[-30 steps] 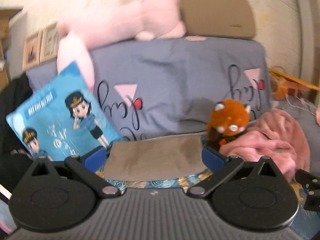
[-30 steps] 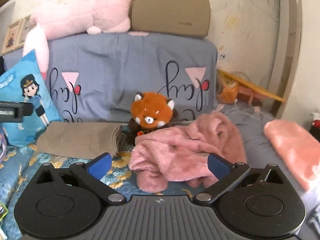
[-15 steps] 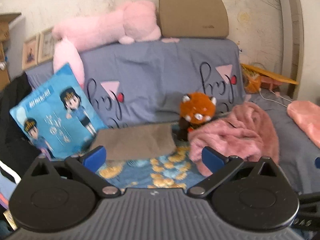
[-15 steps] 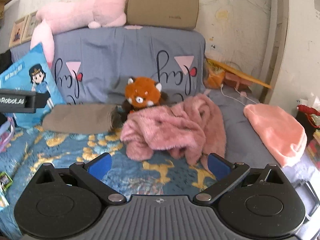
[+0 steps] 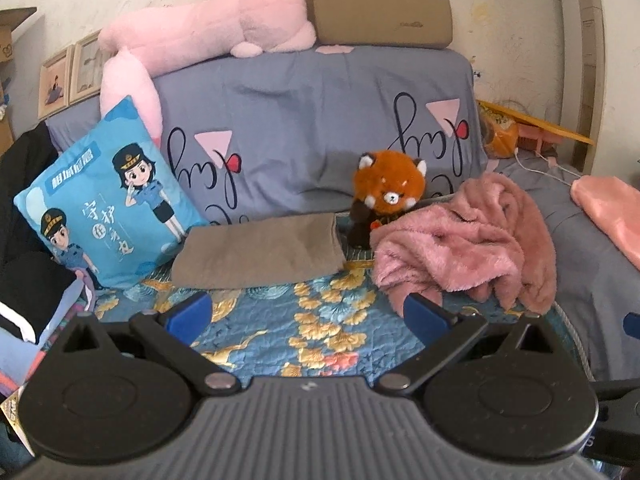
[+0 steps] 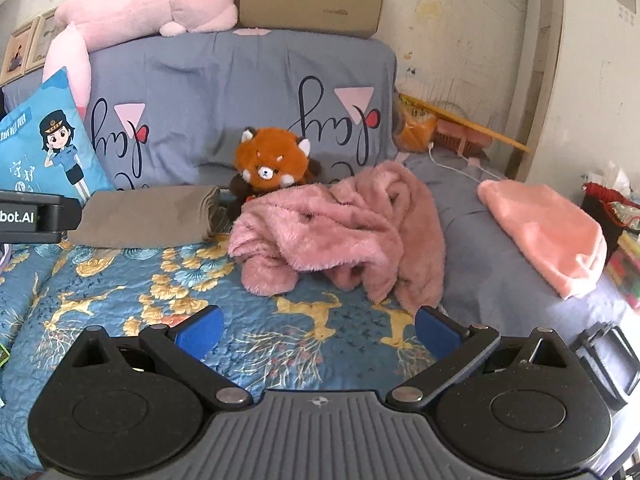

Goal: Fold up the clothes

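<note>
Holding our left gripper (image 5: 307, 316) and right gripper (image 6: 318, 330) spread wide and empty above the blue patterned quilt (image 6: 120, 292), we faced the crumpled fluffy pink garment (image 6: 340, 236), unfolded beside the neatly folded flat taupe cloth (image 5: 258, 252), presumably set aside as finished.

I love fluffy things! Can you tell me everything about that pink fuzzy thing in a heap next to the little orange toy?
The pink fuzzy garment looks like soft, long-pile plush, dusty pink. It lies unfolded in a crumpled heap on the blue patterned bedspread, with folds spilling toward the grey sheet. Its back edge presses against the red panda plush toy. The folded grey-brown cloth lies apart on its other side. Neither gripper touches it.
</note>
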Tool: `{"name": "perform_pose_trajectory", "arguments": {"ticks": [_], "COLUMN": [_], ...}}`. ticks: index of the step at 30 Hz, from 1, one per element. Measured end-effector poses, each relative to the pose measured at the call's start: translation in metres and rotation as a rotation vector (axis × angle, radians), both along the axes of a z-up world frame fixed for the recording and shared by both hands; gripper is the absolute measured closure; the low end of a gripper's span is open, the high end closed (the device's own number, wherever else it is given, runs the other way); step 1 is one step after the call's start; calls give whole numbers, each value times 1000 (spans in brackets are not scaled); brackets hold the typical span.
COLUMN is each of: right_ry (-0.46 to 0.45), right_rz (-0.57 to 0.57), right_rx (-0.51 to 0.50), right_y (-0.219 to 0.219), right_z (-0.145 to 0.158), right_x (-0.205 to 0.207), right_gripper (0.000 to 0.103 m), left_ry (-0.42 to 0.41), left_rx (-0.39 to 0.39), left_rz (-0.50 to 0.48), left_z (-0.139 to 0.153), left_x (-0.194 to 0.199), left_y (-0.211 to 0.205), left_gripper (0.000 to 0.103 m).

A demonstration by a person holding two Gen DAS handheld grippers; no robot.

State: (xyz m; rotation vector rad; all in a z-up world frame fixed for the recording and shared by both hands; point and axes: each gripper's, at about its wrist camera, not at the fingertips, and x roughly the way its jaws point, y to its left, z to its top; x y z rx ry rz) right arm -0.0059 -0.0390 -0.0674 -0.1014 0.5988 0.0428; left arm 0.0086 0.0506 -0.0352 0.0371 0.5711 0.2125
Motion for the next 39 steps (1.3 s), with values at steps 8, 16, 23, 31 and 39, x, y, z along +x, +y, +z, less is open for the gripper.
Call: {"name": "perform_pose_trajectory", "arguments": {"ticks": [8,16,23,31,39], "right_ry": [37,43,45,47,45], "right_rz": [-8,-3,-4,-3,-3], "right_rx": [57,48,48,51,55], "right_y": [9,14,14,14,13], "right_z": [-7,-8,-8,-8,-8], "right_x": [8,8,7,6,3], "right_gripper": [0,0,0,0,0], "left_ry": [42,62,68,75,82], "left_rx": [-18,-28,-34,-39,-66], "left_rz": [25,26,25,35,21], "left_z": [-16,-24,-24,-26,-26], "left_x": [6,9,8,7,6], "left_y": [13,15,13,14,14], "left_gripper": [0,0,0,0,0]}}
